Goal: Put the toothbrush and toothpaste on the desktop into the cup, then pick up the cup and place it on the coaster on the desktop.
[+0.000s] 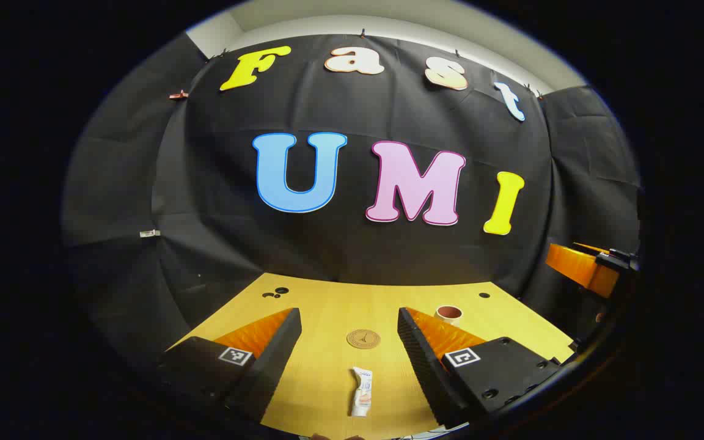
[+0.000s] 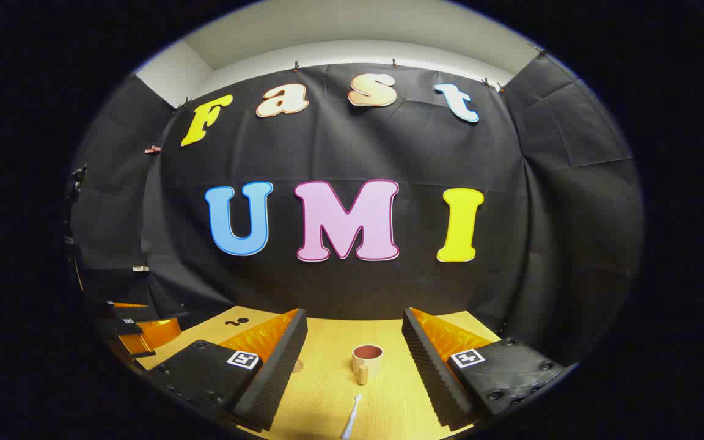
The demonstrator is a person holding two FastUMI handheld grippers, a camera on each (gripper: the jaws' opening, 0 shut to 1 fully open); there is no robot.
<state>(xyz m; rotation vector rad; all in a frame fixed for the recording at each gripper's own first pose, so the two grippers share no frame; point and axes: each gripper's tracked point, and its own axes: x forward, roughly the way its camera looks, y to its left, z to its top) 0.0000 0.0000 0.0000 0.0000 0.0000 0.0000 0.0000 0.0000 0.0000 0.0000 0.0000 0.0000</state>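
I hold the left gripper (image 1: 349, 357) above the desktop (image 1: 327, 305) with its jaws spread wide and empty; the toothpaste (image 1: 362, 392) lies flat between them, long axis running away from me toward the coaster (image 1: 363, 338). The right gripper (image 2: 355, 366) is equally spread, framing the upright cup (image 2: 366, 360), with the toothbrush (image 2: 351, 424) lying lengthwise, pointing toward the cup.
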